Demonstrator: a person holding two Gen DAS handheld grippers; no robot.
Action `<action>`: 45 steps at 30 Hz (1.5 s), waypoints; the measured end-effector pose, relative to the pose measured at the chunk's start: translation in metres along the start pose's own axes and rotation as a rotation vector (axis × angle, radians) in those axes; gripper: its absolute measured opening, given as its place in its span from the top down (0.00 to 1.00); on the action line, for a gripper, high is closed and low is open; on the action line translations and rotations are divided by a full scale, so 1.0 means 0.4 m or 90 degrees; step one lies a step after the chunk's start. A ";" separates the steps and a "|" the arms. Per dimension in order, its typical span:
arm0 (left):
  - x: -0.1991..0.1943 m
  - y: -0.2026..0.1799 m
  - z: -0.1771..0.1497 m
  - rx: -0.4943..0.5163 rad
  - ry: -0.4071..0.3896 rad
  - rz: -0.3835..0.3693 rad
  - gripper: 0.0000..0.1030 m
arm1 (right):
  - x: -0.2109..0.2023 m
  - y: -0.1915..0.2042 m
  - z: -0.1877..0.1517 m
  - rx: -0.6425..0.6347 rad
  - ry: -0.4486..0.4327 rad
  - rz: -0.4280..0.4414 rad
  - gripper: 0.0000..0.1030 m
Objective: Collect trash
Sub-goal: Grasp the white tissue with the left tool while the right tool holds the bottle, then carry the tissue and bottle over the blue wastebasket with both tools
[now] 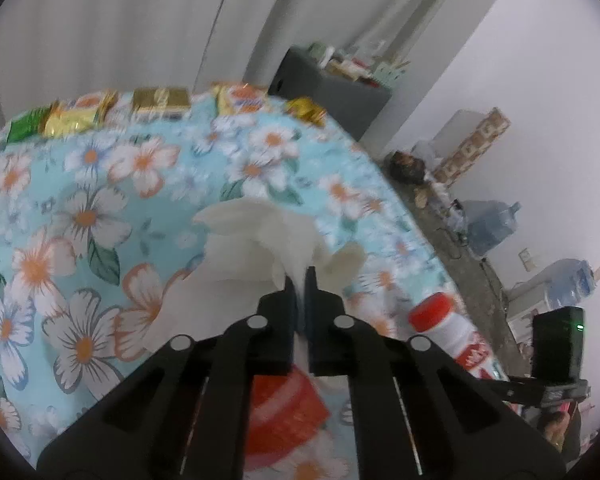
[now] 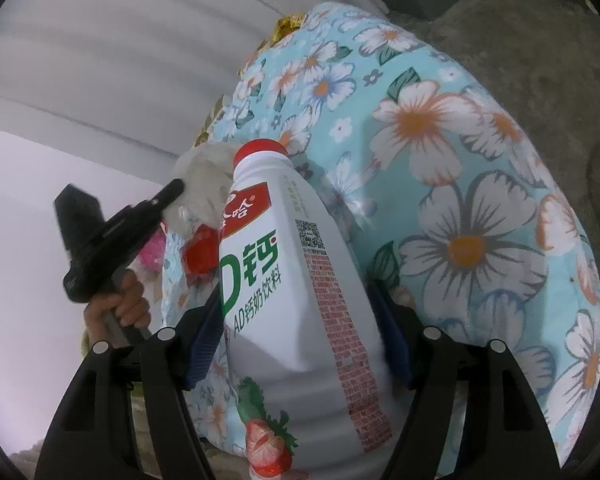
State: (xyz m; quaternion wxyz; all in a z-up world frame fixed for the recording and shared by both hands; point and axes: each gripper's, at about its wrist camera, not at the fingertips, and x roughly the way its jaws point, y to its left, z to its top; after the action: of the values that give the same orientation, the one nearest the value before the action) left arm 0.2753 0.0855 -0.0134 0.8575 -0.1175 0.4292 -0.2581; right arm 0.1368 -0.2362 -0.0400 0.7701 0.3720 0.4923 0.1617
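Observation:
My left gripper point(image 1: 300, 276) is shut on a crumpled white tissue point(image 1: 260, 236) and holds it above the floral tablecloth point(image 1: 100, 184). My right gripper point(image 2: 296, 312) is shut on a white milk-drink bottle point(image 2: 300, 300) with a red cap, held above the same cloth point(image 2: 480, 200). The bottle also shows at the right of the left wrist view point(image 1: 452, 332). The left gripper and tissue point(image 2: 204, 180) appear to the left in the right wrist view. A red wrapper point(image 1: 280, 412) lies on the cloth under the left gripper.
Several gold and green snack packets point(image 1: 160, 102) line the table's far edge. A dark cabinet point(image 1: 332, 88), water jugs point(image 1: 488, 224) and boxes stand on the concrete floor to the right. A white curtain hangs behind the table.

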 end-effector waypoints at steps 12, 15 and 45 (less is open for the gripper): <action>-0.140 -0.121 0.029 0.059 -0.097 -0.055 0.99 | -0.073 0.023 -0.019 -0.001 -0.034 0.031 0.35; -0.182 -0.152 0.033 0.074 -0.125 -0.069 0.99 | -0.098 0.037 -0.027 -0.009 -0.046 0.040 0.35; -0.373 -0.332 -0.120 0.092 -0.197 -0.116 0.99 | -0.320 0.062 -0.073 -0.009 -0.118 0.072 0.36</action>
State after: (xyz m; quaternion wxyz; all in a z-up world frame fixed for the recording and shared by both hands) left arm 0.1175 0.0560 0.1146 0.8926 -0.1324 0.2604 -0.3435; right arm 0.0547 -0.2862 0.0528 0.8048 0.4070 0.3957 0.1734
